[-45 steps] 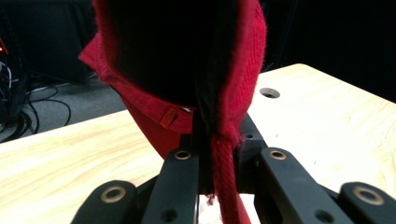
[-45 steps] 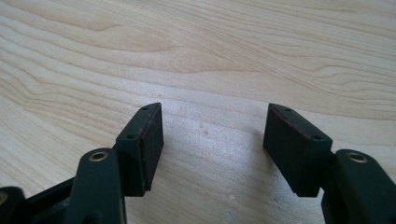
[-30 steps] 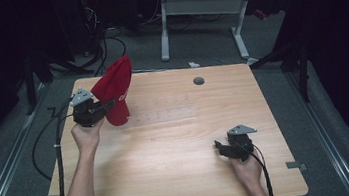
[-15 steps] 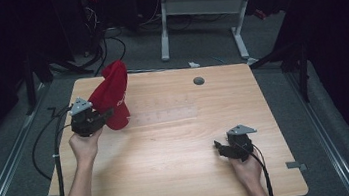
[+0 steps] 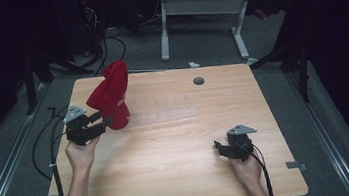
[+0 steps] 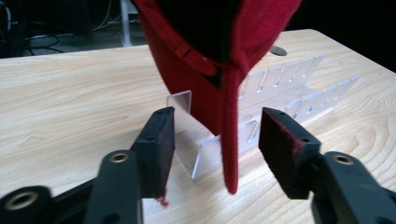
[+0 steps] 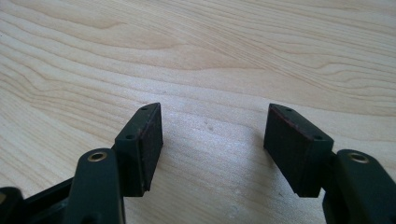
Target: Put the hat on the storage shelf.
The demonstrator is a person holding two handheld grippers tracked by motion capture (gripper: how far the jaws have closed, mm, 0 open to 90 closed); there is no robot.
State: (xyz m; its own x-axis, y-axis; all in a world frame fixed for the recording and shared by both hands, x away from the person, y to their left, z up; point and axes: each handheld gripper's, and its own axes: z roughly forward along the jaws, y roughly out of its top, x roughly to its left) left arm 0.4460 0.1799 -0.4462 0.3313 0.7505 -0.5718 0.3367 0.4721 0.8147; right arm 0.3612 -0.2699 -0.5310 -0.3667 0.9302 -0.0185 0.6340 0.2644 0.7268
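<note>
The red cap stands upright on a clear slotted rack at the table's far left, long axis vertical, brim edge hanging down. The left gripper has just been opening; its jaws flank the brim untouching. The right gripper rests wide apart, holding nothing.

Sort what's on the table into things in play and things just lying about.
In play: red cap, propped on the clear slotted rack; left tool, open, jaws just opening, cap's strap between them untouched.

Lying about: right tool, open over bare table; round grey grommet.
</note>
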